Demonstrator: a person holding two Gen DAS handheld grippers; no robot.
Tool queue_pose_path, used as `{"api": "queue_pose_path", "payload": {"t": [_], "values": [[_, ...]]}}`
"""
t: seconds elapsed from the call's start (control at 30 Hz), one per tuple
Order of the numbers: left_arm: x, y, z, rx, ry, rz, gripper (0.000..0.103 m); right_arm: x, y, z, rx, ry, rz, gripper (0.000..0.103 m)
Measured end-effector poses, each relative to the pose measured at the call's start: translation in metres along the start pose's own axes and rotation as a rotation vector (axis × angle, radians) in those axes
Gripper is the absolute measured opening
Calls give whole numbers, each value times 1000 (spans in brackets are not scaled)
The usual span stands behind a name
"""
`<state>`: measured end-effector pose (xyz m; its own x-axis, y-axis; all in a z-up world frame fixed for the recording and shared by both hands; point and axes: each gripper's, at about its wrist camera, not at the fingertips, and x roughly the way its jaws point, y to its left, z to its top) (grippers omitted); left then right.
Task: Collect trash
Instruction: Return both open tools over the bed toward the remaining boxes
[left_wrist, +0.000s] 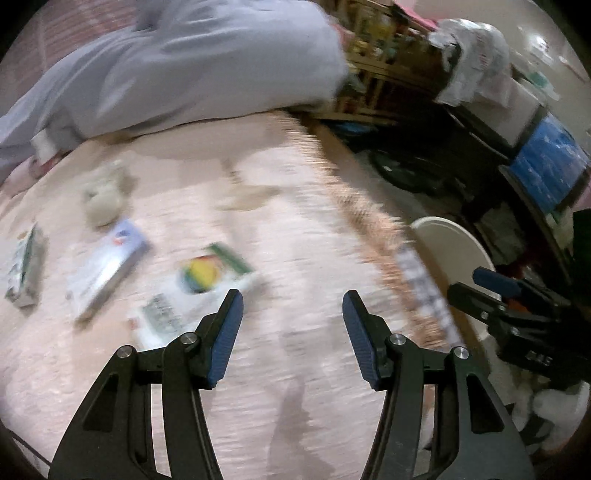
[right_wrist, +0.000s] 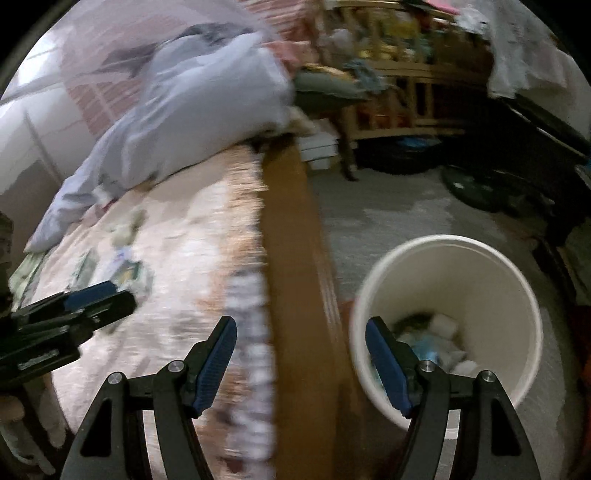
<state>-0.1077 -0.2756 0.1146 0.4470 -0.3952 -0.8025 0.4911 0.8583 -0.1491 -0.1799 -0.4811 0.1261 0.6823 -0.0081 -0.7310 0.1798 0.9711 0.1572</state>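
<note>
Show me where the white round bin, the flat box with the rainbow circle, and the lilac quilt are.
white round bin (right_wrist: 448, 242): right wrist view, far rim.
flat box with the rainbow circle (left_wrist: 201, 275): left wrist view, on the coloured circle.
lilac quilt (left_wrist: 207, 62): left wrist view, middle of the heap.

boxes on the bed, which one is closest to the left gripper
The flat box with the round yellow, green and red picture, lying just beyond the left gripper. The pale blue box and green-striped box lie farther left.

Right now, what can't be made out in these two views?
- Left wrist view: print on the boxes on the bed, smeared by motion blur.
- Right wrist view: the bin contents, blurred and partly behind the right gripper.
- Left wrist view: bin mostly cut off by the bed edge.
</note>
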Motion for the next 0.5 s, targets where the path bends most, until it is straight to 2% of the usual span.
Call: {"api": "queue_pose_path", "payload": {"t": [0.27,0.5], "values": [[-20,98,-16,-115,2,114,55,29,87,2,-164,67,82,70],[-28,162,-24,-187,7,177,55,74,143,13,-311,132,42,70]]}}
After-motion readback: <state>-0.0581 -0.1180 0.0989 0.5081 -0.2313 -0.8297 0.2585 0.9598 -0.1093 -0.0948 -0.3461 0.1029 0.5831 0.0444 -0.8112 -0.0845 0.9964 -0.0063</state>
